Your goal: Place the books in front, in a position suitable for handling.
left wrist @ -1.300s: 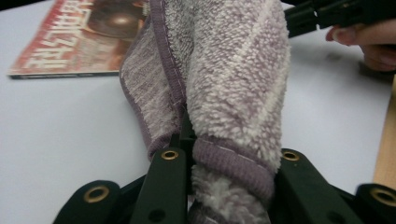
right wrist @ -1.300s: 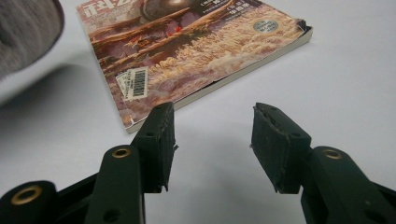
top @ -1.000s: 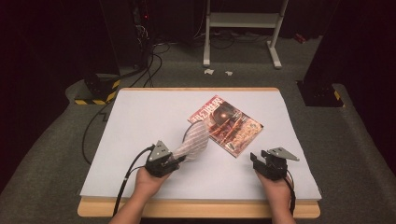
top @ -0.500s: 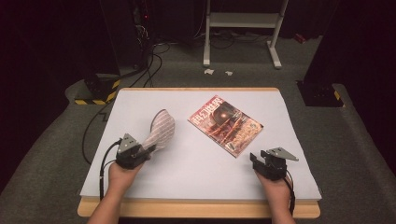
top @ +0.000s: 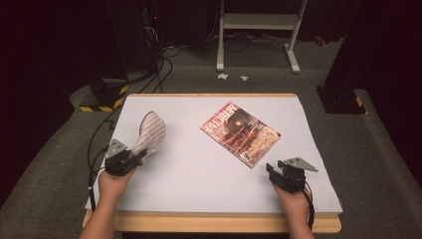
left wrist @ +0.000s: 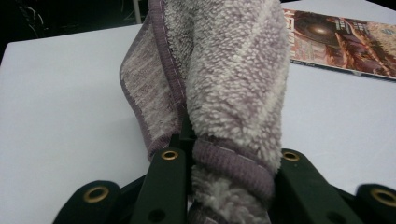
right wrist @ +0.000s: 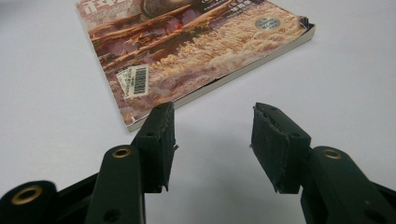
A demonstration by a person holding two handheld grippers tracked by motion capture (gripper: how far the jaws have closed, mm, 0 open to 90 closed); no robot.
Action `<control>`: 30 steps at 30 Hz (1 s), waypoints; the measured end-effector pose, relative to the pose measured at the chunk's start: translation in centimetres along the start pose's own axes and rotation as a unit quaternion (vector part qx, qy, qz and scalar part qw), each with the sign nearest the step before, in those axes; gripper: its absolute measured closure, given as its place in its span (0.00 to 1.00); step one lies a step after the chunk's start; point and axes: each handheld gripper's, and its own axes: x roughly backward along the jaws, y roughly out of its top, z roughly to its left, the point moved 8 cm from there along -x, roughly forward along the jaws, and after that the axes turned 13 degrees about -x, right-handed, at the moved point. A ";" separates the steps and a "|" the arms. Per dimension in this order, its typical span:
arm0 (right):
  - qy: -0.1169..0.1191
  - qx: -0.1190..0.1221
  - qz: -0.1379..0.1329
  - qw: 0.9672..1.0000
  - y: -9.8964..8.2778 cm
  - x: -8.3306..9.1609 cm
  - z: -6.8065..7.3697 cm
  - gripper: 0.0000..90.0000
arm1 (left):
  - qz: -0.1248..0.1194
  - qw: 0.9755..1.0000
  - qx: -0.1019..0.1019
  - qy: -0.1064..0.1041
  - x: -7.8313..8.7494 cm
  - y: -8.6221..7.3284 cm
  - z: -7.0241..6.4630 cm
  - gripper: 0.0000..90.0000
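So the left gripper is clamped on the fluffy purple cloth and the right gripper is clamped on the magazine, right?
Not quite. The left gripper is clamped on the fluffy purple cloth, but the right gripper holds nothing: the right gripper view shows its fingers open, just short of the glossy magazine.

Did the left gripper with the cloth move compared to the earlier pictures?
Yes. The left gripper, shut on the cloth, moved left across the table, away from the magazine, which stayed put.
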 end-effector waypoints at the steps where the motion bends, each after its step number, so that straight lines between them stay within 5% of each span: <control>1: 0.000 0.000 0.000 1.000 0.0 0.0 0.0 0.55 | 0.000 1.000 0.000 0.001 0.0 0.0 0.1 0.82; 12: 0.000 0.001 0.000 1.000 0.0 0.0 0.0 0.55 | 0.025 1.000 0.010 0.006 -1.2 -1.3 1.0 0.82; 30: 0.001 0.002 0.004 1.000 -0.2 -0.2 0.0 0.55 | 0.078 0.997 0.025 -0.015 -3.3 -4.4 0.9 0.80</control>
